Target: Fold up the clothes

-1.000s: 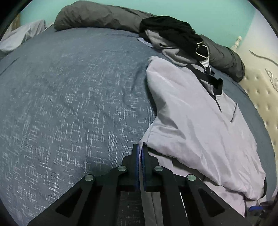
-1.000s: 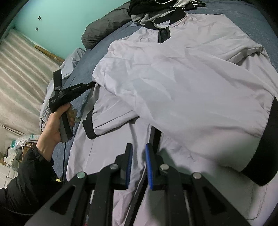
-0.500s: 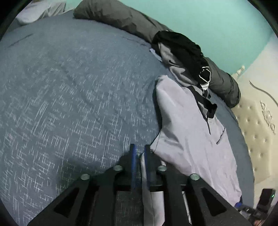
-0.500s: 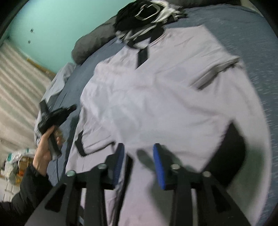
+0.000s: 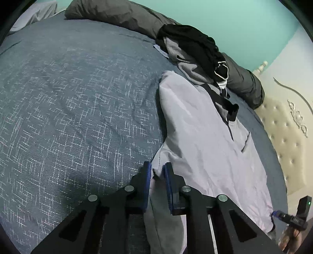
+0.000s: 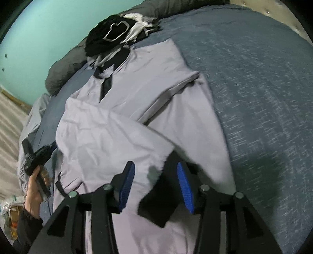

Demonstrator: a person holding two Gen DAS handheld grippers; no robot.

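Left gripper (image 5: 157, 172): its blue-padded fingers (image 5: 147, 175) are nearly together, with a narrow gap, and the edge of the pale lilac jacket (image 5: 205, 140) runs right into that gap. Can't honestly tell if the pads are squeezing the cloth or just sitting either side of it; the gap has narrowed a touch in the last moment.

Right gripper (image 6: 154, 175): fingers spread well apart, and they've just been opening. The jacket's folded-over sleeve, with its black cuff (image 6: 156, 207), lies between them, loose, with neither pad pressing on it.

The jacket itself lies flat on the bed (image 5: 78, 97), on a blue-grey woven cover, over toward the bed's side by the cream tufted headboard (image 5: 283, 136). Its black collar points at the far edge, where a heap of black and grey clothes (image 5: 191, 48) sits touching the collar end, up against a long dark grey rolled duvet (image 5: 117, 13) along the teal wall.

In the right wrist view you can see the person's hand (image 6: 34, 191) in a black sleeve holding the left gripper's handle at the jacket's edge.
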